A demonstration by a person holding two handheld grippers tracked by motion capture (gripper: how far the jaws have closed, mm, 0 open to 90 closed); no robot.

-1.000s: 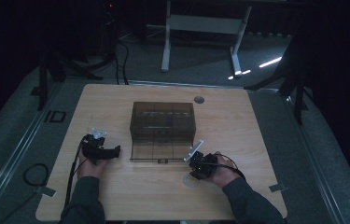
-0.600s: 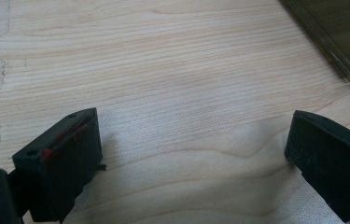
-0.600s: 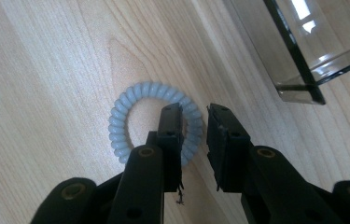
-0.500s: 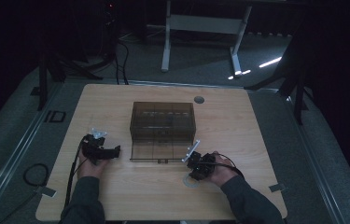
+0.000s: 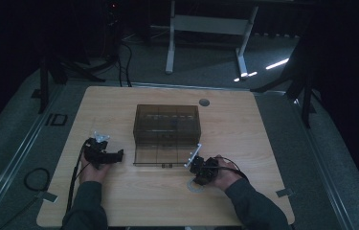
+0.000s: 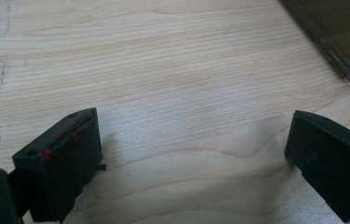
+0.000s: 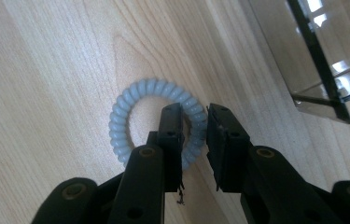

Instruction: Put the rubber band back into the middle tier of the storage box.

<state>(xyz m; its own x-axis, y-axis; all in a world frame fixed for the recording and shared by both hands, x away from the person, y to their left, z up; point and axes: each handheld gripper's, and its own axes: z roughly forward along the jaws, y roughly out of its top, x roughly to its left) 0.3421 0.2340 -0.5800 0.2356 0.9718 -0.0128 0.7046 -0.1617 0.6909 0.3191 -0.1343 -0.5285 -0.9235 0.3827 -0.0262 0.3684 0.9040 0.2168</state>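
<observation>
A pale blue coiled ring (image 7: 130, 98) lies flat on the wooden table (image 5: 263, 139), in front of the box's right corner. My right gripper (image 7: 193, 114) points down at it. One jaw stands inside the ring and the other outside, and they pinch the ring's right side. From above, the right gripper (image 5: 200, 171) is over the faint ring (image 5: 195, 187). My left gripper (image 6: 191, 149) is open over bare wood with nothing between its jaws. It rests left of the box, where the high view shows the left gripper (image 5: 115, 156).
A dark see-through box (image 5: 166, 123) stands mid-table with its lid (image 5: 160, 155) folded down flat toward me. A corner of the box (image 7: 317, 60) lies just right of the ring. A round grommet hole (image 5: 204, 102) sits near the far edge.
The right gripper has edged slightly to the left at the ring. The left hand has kept still.
</observation>
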